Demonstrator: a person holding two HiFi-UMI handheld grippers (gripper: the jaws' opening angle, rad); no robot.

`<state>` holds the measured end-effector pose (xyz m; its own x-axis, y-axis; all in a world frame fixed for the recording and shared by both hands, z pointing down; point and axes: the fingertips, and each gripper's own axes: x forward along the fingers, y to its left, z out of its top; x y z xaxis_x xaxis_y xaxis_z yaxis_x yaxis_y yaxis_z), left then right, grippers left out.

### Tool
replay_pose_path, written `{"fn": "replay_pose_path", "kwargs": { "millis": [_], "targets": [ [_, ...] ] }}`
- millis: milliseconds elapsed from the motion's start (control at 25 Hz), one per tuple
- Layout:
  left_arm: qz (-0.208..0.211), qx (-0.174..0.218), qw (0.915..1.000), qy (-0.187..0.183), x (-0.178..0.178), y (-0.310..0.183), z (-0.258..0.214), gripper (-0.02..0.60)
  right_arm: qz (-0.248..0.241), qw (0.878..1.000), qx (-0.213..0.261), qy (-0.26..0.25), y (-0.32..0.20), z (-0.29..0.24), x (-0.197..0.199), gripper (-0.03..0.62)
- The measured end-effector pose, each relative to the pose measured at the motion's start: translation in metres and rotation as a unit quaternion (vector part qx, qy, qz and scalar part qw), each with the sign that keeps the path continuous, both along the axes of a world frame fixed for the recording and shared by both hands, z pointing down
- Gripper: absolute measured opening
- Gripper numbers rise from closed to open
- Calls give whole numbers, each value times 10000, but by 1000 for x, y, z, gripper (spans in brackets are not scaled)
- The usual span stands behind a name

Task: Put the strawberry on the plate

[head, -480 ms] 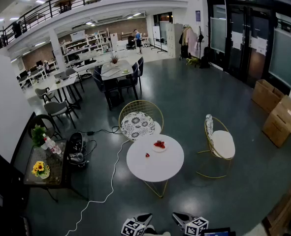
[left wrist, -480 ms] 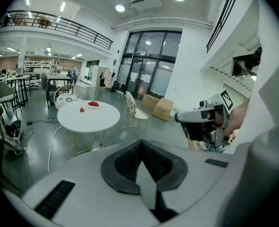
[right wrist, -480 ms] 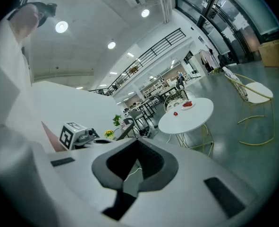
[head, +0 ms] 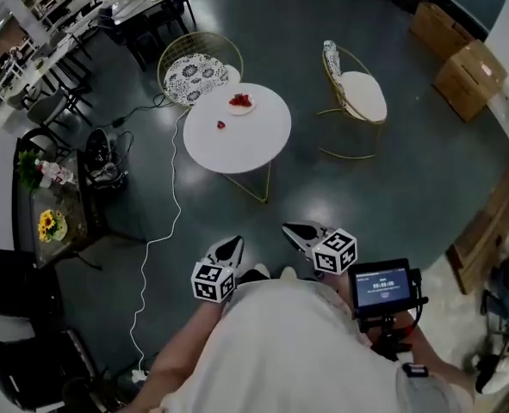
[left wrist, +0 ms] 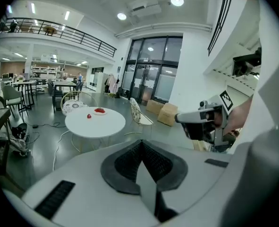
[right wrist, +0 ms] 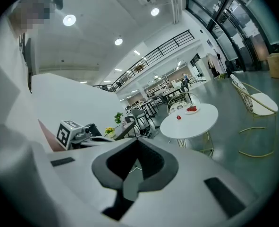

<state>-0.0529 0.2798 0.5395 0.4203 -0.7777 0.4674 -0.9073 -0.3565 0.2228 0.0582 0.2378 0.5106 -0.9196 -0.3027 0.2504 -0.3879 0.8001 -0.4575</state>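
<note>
A lone red strawberry [head: 221,125] lies on the round white table [head: 245,144], a little left of a small white plate [head: 240,102] that holds more red fruit. Both grippers hang close to the person's body, well short of the table. My left gripper [head: 233,246] is shut with nothing in it, and my right gripper [head: 294,230] beside it looks shut and empty too. In the left gripper view the strawberry [left wrist: 88,116] and plate [left wrist: 99,110] sit far ahead of the shut jaws [left wrist: 141,143]. The right gripper view shows the strawberry [right wrist: 179,117] and plate [right wrist: 191,109] far off as well.
Two gold wire chairs [head: 355,93] [head: 194,71] stand round the table. A white cable [head: 170,222] runs across the dark floor at the left. A side table with flowers [head: 52,222] stands further left, cardboard boxes [head: 461,71] at the far right. A small screen [head: 383,286] sits by the right hand.
The head view has tipped down. The table now lies higher in the picture, and the person's body and both grippers show more fully at the bottom.
</note>
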Motion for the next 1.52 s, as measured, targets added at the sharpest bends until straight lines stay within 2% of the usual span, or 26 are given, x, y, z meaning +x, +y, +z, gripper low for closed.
{"fn": "replay_pose_path", "kwargs": {
  "millis": [360,520,680,1520],
  "targets": [
    [-46,-24,10000,55,-7,8,4,8,79,9998,-188,82,9,11,-1,8],
    [-215,121,9997,75,-11,2,-3,7,-2,9997,-199,161,3,12,-3,8],
    [-260,76,9996,92,-11,6,-3,7,10,9995,-259,169,4,9,-3,8],
    [-112,-19,9999,-15,-4,8,0,7,116,9988,-438,163,6,21,2,8]
  ]
}}
